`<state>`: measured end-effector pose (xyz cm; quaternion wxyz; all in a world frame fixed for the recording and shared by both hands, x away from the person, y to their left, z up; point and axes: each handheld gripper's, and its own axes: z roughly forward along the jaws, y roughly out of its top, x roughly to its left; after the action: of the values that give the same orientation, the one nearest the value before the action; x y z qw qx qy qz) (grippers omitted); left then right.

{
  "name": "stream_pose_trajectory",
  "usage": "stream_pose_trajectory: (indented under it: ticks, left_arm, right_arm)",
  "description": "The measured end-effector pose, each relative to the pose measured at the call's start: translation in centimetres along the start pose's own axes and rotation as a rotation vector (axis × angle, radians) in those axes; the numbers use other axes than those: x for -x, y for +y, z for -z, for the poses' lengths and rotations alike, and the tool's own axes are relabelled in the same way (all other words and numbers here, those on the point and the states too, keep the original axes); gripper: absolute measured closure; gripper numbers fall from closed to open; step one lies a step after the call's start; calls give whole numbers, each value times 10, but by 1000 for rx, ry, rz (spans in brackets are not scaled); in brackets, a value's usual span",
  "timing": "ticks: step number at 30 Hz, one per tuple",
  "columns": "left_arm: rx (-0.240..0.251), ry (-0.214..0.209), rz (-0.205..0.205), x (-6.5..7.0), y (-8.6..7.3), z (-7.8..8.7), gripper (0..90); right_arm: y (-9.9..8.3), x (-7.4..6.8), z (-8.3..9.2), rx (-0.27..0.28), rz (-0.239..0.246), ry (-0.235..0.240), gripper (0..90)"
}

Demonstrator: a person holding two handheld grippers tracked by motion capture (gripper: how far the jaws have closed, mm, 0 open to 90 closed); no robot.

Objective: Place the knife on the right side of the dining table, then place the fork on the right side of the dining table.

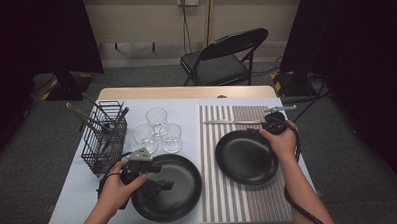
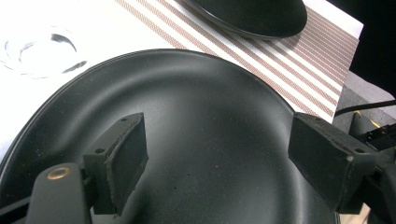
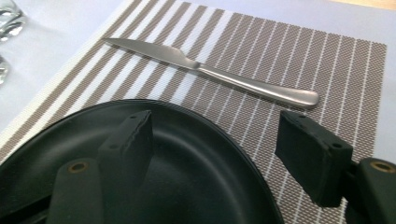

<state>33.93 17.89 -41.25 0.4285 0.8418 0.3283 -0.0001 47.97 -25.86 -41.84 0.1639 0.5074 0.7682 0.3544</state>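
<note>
Two black plates lie on the table. My left gripper [image 1: 161,177] hovers open over the left plate [image 1: 179,202]; in the left gripper view its jaws [image 2: 219,154] stand wide apart above the plate's bare inside [image 2: 210,102]. The right plate [image 1: 243,158] rests on a striped placemat [image 1: 249,200]. My right gripper [image 1: 272,124] is at that plate's far right rim, open. In the right gripper view [image 3: 217,123] one jaw is over the plate [image 3: 187,182] and the other over the placemat [image 3: 327,60], gripping nothing. A steel knife [image 3: 210,72] lies just beyond.
Three clear glasses [image 1: 157,131] stand left of the placemat, beyond the left plate. A black wire basket [image 1: 105,138] with utensils is at the far left. Another metal utensil [image 1: 281,109] lies at the placemat's far right corner. A folding chair [image 1: 224,58] stands behind the table.
</note>
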Motion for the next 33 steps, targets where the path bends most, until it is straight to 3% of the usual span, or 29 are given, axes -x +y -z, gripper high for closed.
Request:
stream_pose_trajectory:
  ticks: [8, 21, 33]
  left_arm:
    - [2, 9, 1, -2, 0, 2, 193]
    - [11, 13, 8, -5, 0, 5, 192]
    - [10, 12, 4, -3, 1, 5, 193]
  right_arm:
    - [-1, -10, 2, -4, 0, 41, 245]
    - [-8, -19, 7, -9, 4, 68, 235]
    - [-13, -26, 17, 21, -10, 106, 226]
